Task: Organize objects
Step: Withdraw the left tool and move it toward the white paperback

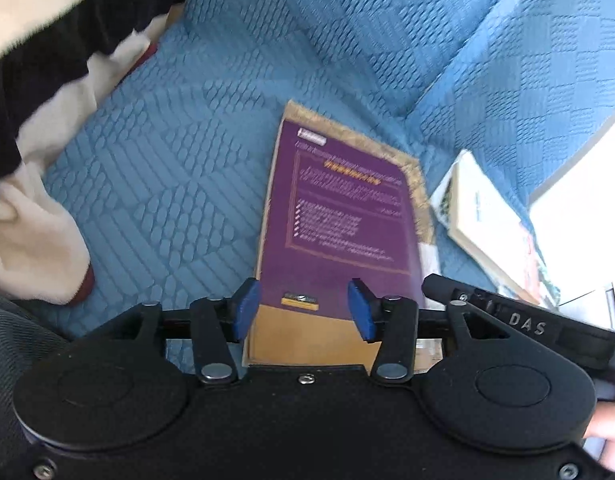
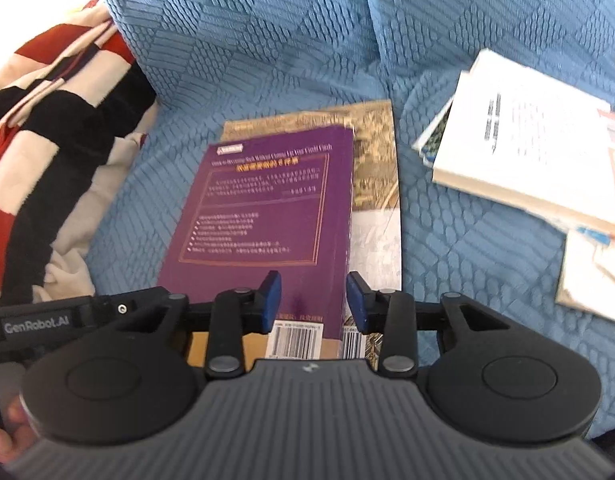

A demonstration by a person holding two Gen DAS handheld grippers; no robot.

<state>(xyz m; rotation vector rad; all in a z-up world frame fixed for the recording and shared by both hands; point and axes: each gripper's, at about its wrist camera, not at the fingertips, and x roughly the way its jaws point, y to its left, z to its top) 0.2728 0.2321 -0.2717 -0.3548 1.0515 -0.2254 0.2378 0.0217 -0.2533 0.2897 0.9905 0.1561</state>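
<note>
A thick purple paperback book [image 2: 267, 216] lies flat on a larger tan-brown book [image 2: 377, 148], both on the blue quilted sofa cover [image 2: 247, 32], in the middle of the seat. To the right, well apart, loose white books [image 2: 523, 148] lie in an untidy pile; to the left is a striped red, black and cream blanket [image 2: 51, 128].

The left tongs [image 1: 305, 310] stand half open above the near end of the purple book, and nothing is pressed between the pads. The right tongs [image 2: 313, 304] are also half open, over the near right corner — they grip nothing.

I judge the purple book to be rather heavy and stiff enough, but its glossy cover can slip. The best hold is probably on the near edge or the spine side, with both covers and pages together.

Only the right view shows the barcode, the thickness of the page block and the red stripes of the blanket. The left view shows the right tool's black arm [image 1: 519, 312] beside the stack.
</note>
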